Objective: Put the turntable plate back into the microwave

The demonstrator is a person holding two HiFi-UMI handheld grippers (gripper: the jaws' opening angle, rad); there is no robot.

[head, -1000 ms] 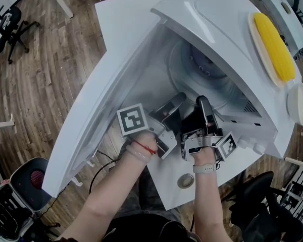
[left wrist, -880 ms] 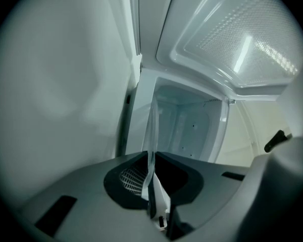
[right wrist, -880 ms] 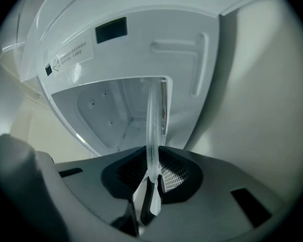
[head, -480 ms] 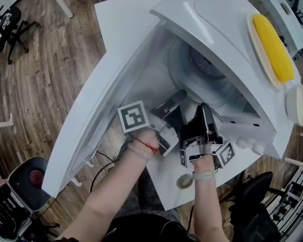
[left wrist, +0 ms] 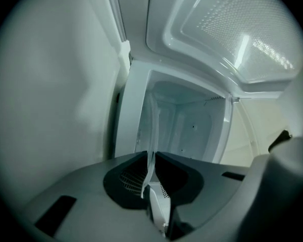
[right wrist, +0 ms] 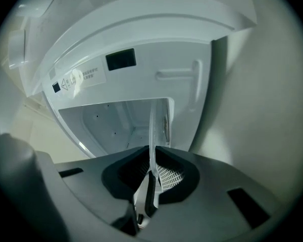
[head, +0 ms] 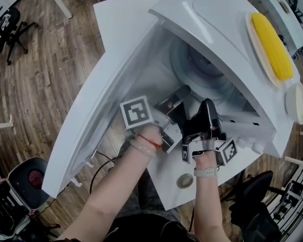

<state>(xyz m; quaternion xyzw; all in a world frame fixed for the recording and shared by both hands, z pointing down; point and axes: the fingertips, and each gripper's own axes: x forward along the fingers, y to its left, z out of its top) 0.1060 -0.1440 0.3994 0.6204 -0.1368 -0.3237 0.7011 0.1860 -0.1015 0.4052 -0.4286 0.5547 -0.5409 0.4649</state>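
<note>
The clear glass turntable plate [head: 208, 70] lies partly inside the open white microwave [head: 217, 14], its near rim toward me. My left gripper [head: 179, 96] is shut on that rim at the left, my right gripper [head: 208, 108] on it just to the right. In the left gripper view the plate's edge [left wrist: 152, 135] runs up from between the closed jaws of the left gripper [left wrist: 150, 178] toward the cavity [left wrist: 192, 130]. In the right gripper view the plate's rim [right wrist: 153, 130] is likewise pinched in the right gripper [right wrist: 152, 173].
The microwave door [head: 106, 100] hangs open at the left, close to my left hand. A yellow corn cob on a plate [head: 272, 39] and a white dish [head: 296, 104] sit on top of the microwave. A small round disc [head: 185, 181] lies on the table's near edge.
Both grippers have shifted a little forward toward the cavity, carrying the plate further in. Both stay closed on its rim.
</note>
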